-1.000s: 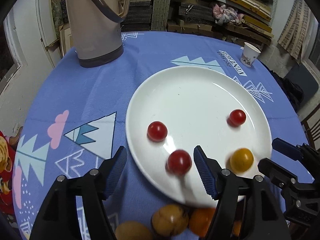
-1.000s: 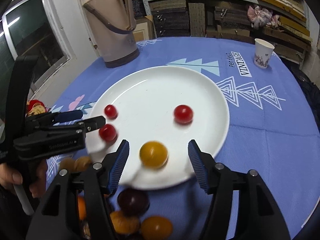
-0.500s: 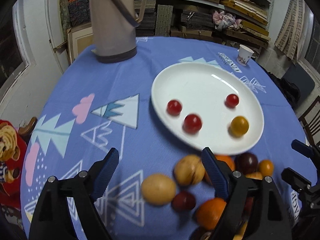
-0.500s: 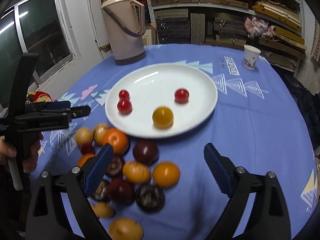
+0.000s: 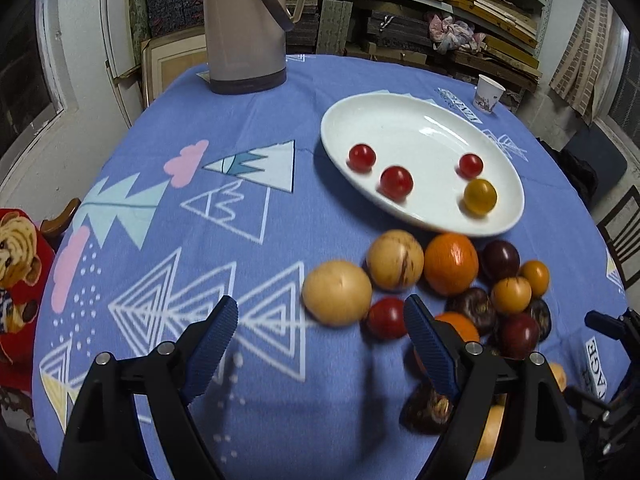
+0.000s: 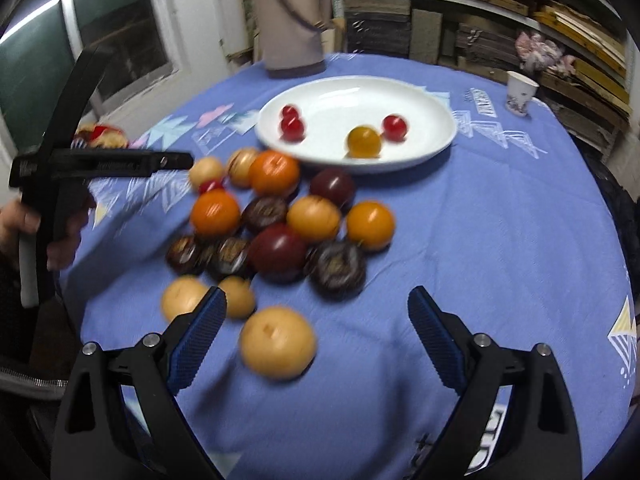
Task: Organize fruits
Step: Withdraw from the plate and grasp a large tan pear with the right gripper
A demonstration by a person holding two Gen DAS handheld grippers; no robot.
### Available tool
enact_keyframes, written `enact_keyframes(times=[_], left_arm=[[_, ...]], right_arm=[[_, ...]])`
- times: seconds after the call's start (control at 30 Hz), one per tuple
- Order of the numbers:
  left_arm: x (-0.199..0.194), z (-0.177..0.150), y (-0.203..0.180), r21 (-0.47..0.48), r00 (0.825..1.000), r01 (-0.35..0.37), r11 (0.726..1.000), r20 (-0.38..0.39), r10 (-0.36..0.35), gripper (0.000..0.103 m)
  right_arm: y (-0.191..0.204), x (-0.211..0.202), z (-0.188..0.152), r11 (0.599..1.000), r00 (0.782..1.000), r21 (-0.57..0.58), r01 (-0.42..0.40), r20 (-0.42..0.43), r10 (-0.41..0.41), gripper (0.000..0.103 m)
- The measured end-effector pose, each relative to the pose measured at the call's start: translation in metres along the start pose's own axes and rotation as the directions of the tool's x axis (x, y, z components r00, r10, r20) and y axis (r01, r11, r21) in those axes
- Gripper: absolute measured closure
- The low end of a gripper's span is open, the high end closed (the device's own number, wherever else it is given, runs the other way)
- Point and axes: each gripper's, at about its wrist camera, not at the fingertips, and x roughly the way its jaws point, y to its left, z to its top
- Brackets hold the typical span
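- Table (image 6: pixel 500 216), blue cloth: flask (image 5: pixel 244 20) and paper cup (image 6: pixel 520 92) stand at the far side, likely kept clear of the sorting.
- White plate (image 5: pixel 400 120): 4 small fruits, 3 red tomatoes (image 5: pixel 396 182) and 1 yellow (image 5: pixel 480 196); seemingly sorted by size.
- Fruit pile (image 6: pixel 276 220) just beside the plate, unsorted.
- Left gripper (image 5: pixel 320 332) and right gripper (image 6: pixel 316 320): both released, empty, above the pile.

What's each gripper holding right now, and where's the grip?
Nothing. The left gripper and right gripper are both open, with only blue patterned tablecloth between their fingers.
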Motion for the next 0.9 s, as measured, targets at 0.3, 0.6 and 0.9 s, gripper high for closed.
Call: enact_keyframes(times=[0.3, 0.6, 0.9], left_arm=[[-0.001, -0.016, -0.001, 0.002, 1.000, -0.003, 1.000, -0.024, 0.003, 0.018], [0.000, -0.020, 0.003, 0.000, 0.999, -0.005, 1.000, -0.032, 0.005, 0.018], [0.005, -0.020, 0.006, 0.004, 0.999, -0.013, 1.000, -0.038, 0.013, 0.017]], right_arm=[[0.015, 0.010, -0.012, 0.999, 0.999, -0.043, -0.029, -0.040, 0.027, 0.013], [0.022, 0.031, -0.017, 0.999, 0.996, -0.048, -0.022, -0.088, 0.017, 0.035], [0.015, 0.030, -0.015, 1.000, 0.998, -0.014, -0.027, -0.063, 0.026, 0.057]])
